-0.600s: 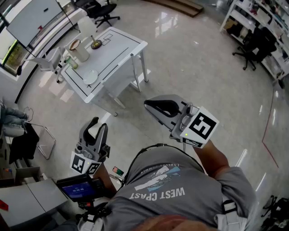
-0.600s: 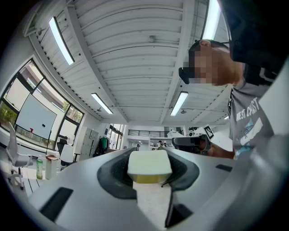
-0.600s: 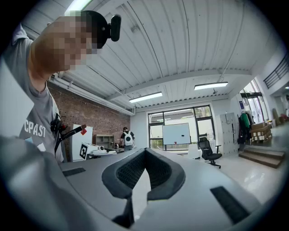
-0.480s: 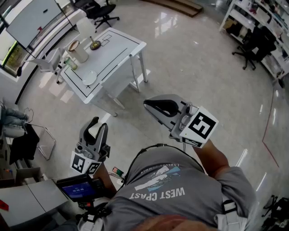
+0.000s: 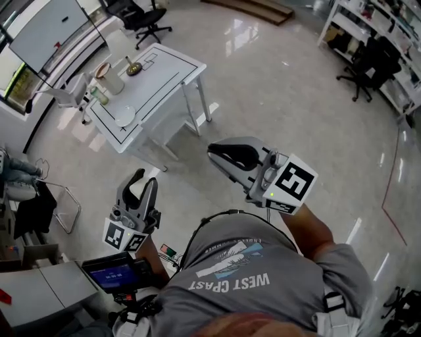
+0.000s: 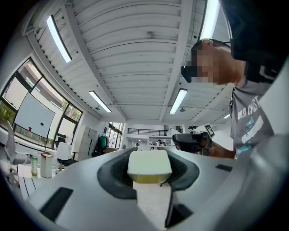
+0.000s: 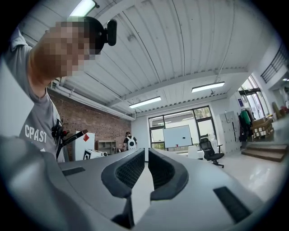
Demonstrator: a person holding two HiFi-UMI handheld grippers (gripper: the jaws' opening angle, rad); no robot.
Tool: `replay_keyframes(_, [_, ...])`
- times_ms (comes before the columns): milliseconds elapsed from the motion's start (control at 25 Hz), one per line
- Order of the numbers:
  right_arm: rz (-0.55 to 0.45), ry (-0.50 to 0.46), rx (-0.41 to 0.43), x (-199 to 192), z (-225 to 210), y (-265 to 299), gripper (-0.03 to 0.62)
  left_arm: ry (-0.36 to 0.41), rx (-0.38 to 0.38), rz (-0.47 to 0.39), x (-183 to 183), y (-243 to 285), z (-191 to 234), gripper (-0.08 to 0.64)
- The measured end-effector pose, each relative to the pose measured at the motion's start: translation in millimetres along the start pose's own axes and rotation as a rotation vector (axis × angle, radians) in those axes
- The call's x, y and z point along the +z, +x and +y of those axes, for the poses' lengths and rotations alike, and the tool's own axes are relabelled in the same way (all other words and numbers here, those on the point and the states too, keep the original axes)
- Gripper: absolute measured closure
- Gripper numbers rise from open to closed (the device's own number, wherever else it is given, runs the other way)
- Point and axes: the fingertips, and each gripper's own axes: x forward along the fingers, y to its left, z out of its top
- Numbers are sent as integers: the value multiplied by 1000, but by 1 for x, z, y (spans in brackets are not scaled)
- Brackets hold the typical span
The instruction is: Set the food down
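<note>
Two grippers are held in front of a person standing on a glossy floor (image 5: 289, 99). One block of food (image 6: 149, 163), pale with a yellowish underside, is pinched between the jaws of the left gripper (image 5: 143, 182). It is seen squarely between the two dark pads in the left gripper view, held in the air well away from any surface. In the head view the block itself cannot be made out. The left gripper is found at about eight o'clock in the head view, pointing towards twelve.

The right gripper (image 5: 214, 153) is held near the centre of the head view and points towards nine to ten o'clock. Its jaws are brought together, with only a thin slit left between the pads, and nothing is gripped.

One white table (image 5: 164, 76) is seen at about eleven o'clock, well apart from both grippers. Four things are counted on it: one tall white container (image 5: 110, 79), one small dark bowl (image 5: 133, 68) just beside it, one small bottle (image 5: 99, 96) and one white plate (image 5: 124, 116) near the table's closer edge. Two black office chairs are visible, one chair (image 5: 148, 14) at twelve o'clock beyond the table and one other chair (image 5: 371, 62) at two o'clock.
</note>
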Motion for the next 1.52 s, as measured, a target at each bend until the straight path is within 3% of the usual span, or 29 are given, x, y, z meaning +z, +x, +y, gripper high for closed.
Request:
replay_keyframes(680, [11,45,5,-12,-33,-32,584,15,13,29,-15,36,-30,407])
replay_keyframes(1040, [23,54,7,2,-32,25,584,7,11,13,8,25,20,407])
replay_keyframes(1240, [17,56,3,-5,-23,66,584,22,8,10,13,2,57,407])
replay_keyframes(1520, [0,54,-9,-16,-26,81,584,37,7,5,7,-5,74,407])
